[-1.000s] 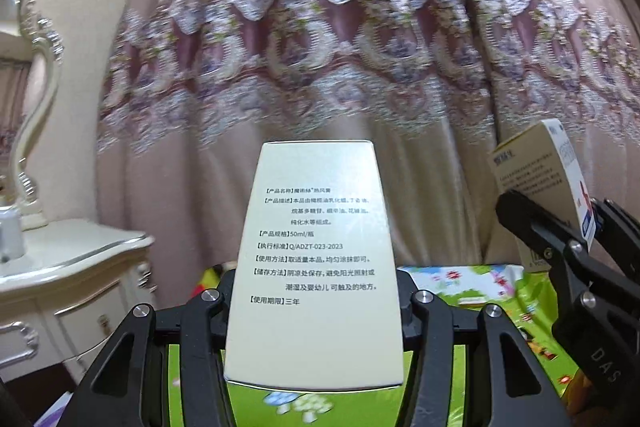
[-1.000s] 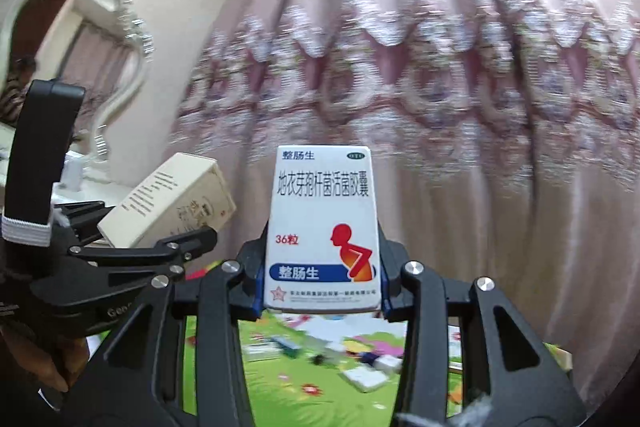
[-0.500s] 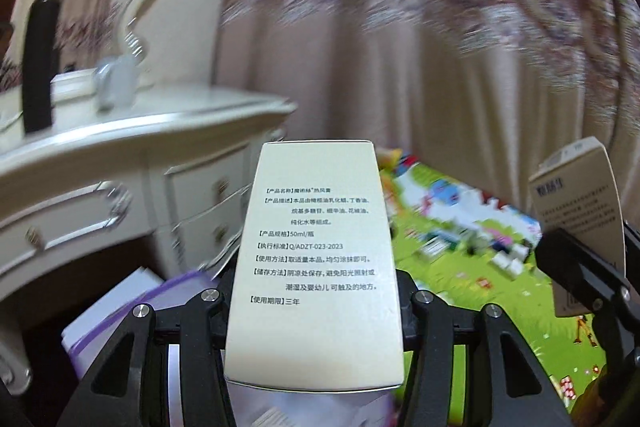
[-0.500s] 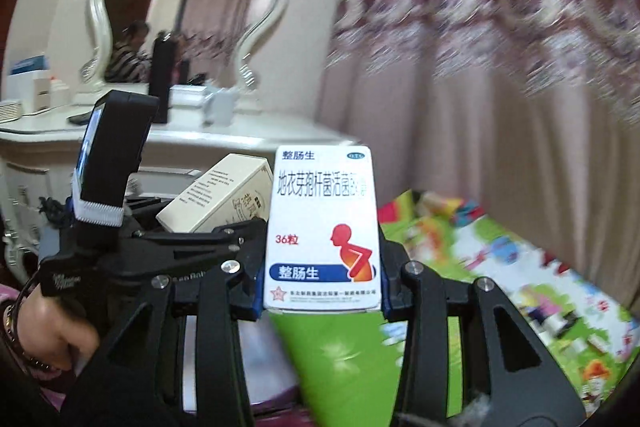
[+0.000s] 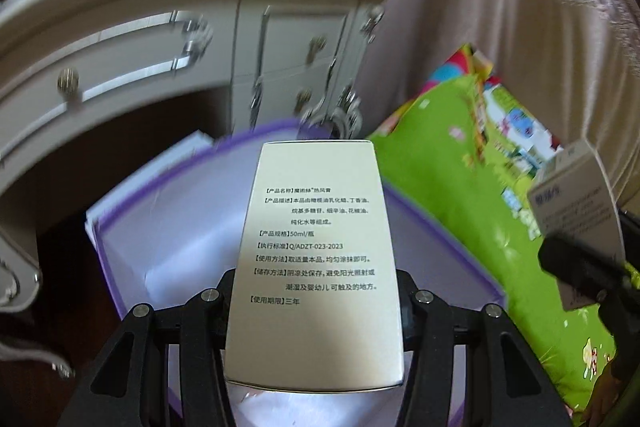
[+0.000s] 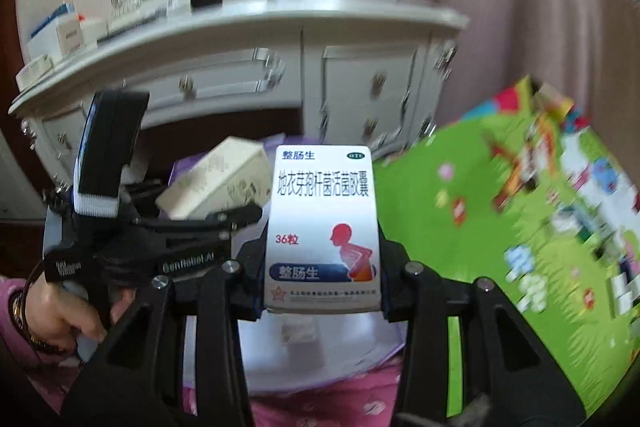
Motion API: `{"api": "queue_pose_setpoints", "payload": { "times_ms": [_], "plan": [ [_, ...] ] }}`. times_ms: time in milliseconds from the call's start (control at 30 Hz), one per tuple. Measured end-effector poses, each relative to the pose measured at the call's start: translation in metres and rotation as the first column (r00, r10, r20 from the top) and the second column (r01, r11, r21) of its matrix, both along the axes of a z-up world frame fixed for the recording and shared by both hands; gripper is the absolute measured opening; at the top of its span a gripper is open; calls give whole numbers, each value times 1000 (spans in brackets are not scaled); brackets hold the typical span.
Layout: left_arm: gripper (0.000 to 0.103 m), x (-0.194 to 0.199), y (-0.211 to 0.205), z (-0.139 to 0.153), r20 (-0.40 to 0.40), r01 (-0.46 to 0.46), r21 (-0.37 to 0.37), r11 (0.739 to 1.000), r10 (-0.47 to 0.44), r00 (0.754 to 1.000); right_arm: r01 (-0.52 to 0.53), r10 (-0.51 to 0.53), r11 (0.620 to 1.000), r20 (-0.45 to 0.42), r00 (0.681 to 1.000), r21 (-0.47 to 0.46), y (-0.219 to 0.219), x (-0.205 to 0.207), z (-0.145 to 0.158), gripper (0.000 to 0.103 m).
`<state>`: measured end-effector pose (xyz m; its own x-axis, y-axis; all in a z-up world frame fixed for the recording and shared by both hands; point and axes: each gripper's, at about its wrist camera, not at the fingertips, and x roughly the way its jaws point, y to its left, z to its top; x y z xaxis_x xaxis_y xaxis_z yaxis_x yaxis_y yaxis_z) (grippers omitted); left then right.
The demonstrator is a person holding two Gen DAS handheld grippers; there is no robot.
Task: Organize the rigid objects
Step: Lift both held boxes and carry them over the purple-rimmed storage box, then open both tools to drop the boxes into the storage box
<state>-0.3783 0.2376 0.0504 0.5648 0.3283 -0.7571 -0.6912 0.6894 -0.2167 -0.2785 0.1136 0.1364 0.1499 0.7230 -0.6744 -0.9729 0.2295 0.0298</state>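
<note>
My left tongs (image 5: 316, 311) grip the cream box (image 5: 316, 259), right tongs (image 6: 322, 287) the capsule box (image 6: 322, 227), and lowering both into the purple-rimmed bin (image 5: 440, 227) I'd probably knock them together.

My left gripper (image 5: 316, 291): matte black plastic, two angled arms with triangular cut-outs, silver round screw heads along the linkage. My right gripper (image 6: 322, 283): same black build, same silver screws. In the right wrist view, left of the right gripper, the left gripper's body shows white lettering "GenRobot.AI", a black upright block with a blue edge and a white elastic band wrapped round it. My left hand (image 6: 60, 311) on its handle: dark beaded bracelet, pink sleeve. Pink patterned clothing below the right gripper.
</note>
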Motion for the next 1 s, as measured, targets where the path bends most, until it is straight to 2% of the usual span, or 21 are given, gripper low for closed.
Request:
{"api": "queue_pose_setpoints", "payload": {
  "times_ms": [233, 400, 700, 833, 867, 933, 1000],
  "plan": [
    [52, -10, 8, -39, -97, -23, -115, 993, 12, 995, -38, 23, 990, -115, 993, -139, 19, 7, -49, 45],
    [52, -10, 9, -49, -117, -22, -139, 990, 5, 993, -65, 34, 975, -141, 989, -215, 29, 0, -79, 45],
    [52, -3, 7, -55, -162, -29, -146, 989, 5, 987, -72, 34, 976, -182, 983, -207, 27, 2, -84, 45],
    [53, 0, 8, -58, -194, -35, -154, 987, 5, 981, -74, 29, 982, -247, 969, -176, 22, 7, -84, 46],
    [56, 3, 9, -58, -209, -43, -160, 986, 9, 978, -76, 27, 982, -267, 963, -173, 23, 9, -85, 48],
    [68, 12, 8, -59, -269, -72, -138, 988, 32, 962, -61, 5, 984, -317, 949, -168, 18, 20, -86, 70],
    [82, 21, 5, -54, -307, -77, -102, 992, 42, 951, -30, -17, 991, -352, 936, -128, 6, 31, -79, 72]
  ]
}}
